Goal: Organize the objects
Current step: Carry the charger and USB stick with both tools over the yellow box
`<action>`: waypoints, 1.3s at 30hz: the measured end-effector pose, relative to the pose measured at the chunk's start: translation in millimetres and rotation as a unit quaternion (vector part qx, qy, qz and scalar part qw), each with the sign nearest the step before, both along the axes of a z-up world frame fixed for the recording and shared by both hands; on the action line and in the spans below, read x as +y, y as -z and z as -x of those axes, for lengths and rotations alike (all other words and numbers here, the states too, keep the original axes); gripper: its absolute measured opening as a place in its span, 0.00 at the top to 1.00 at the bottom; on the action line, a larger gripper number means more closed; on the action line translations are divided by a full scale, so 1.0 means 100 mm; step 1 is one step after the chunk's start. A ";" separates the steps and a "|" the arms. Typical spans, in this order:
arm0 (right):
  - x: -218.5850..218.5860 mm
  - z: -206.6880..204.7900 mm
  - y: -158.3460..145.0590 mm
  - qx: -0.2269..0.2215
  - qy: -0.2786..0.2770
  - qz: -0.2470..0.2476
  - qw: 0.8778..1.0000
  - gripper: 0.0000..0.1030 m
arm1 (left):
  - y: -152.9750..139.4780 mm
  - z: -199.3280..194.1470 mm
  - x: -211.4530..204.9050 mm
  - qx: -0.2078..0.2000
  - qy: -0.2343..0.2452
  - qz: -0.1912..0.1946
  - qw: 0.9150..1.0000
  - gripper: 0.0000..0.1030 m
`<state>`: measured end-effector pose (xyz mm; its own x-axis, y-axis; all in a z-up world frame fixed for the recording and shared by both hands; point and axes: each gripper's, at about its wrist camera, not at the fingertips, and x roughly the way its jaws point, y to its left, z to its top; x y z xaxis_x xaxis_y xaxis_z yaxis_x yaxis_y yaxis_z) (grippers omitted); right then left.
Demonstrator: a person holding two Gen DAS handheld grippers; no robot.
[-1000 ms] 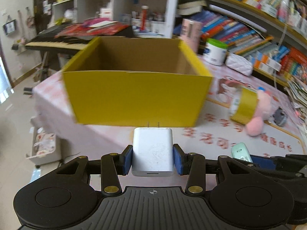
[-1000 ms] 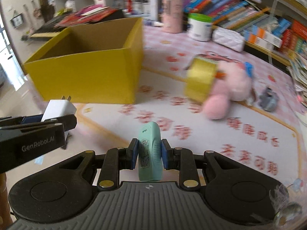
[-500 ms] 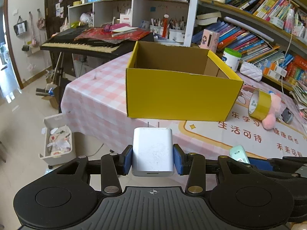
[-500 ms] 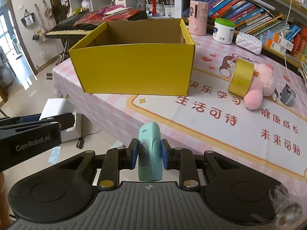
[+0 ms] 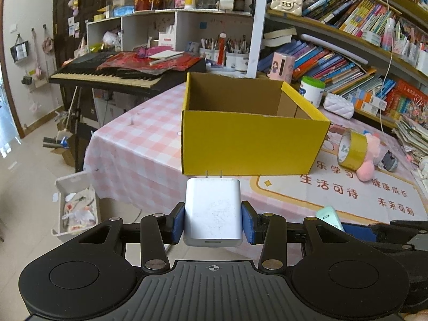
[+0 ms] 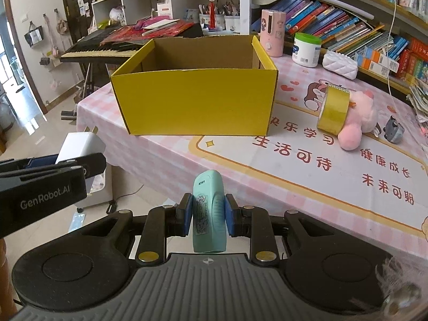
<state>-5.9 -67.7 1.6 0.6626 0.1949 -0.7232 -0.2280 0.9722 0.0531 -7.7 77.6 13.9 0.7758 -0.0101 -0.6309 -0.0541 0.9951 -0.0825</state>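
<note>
My left gripper [image 5: 213, 220] is shut on a white plug charger [image 5: 213, 211], prongs forward, held off the table's near edge. It also shows in the right wrist view [image 6: 80, 144]. My right gripper [image 6: 209, 215] is shut on a mint-green small device [image 6: 209, 214], also seen in the left wrist view [image 5: 329, 218]. An open yellow cardboard box [image 5: 251, 139] [image 6: 195, 104] stands on the pink table, ahead of both grippers; what I see of its inside looks empty.
A gold tape roll [image 6: 333, 109] leans on a pink plush toy [image 6: 358, 117], with a small grey figure [image 6: 393, 132] at the right. A white tub [image 6: 306, 49], pink cylinder [image 6: 272, 32] and white pouch [image 6: 339, 62] stand behind. Keyboard [image 5: 107, 75] and floor bin [image 5: 76, 206] at left.
Both grippers have pulled back and up from the table, so the box now looks smaller and farther. Both still hold their objects.
</note>
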 end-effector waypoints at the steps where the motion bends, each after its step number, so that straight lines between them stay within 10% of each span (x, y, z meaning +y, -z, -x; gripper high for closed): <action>1: 0.00 0.00 -0.01 -0.001 0.000 0.001 1.000 0.77 | 0.00 0.00 0.00 -0.002 0.002 0.001 1.000 0.60; 13: -0.06 -0.18 -0.08 -0.024 0.004 0.009 1.000 0.77 | -0.11 -0.18 -0.09 -0.038 0.001 0.003 0.999 0.60; 26: -0.07 -1.14 -0.72 -0.163 -0.040 -0.021 0.986 0.77 | -0.53 -0.95 -0.22 -0.126 -0.022 -0.018 0.992 0.60; 39: 0.11 -2.36 -0.24 -0.093 -0.114 0.051 0.988 0.77 | -0.09 -1.82 -0.17 -0.033 -0.066 -0.033 0.997 0.60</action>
<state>229.9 -56.5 25.9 0.7333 0.2870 -0.6164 -0.4382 0.8926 -0.1058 174.1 60.4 23.3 0.8077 0.1345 -0.5741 -0.1818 0.9830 -0.0255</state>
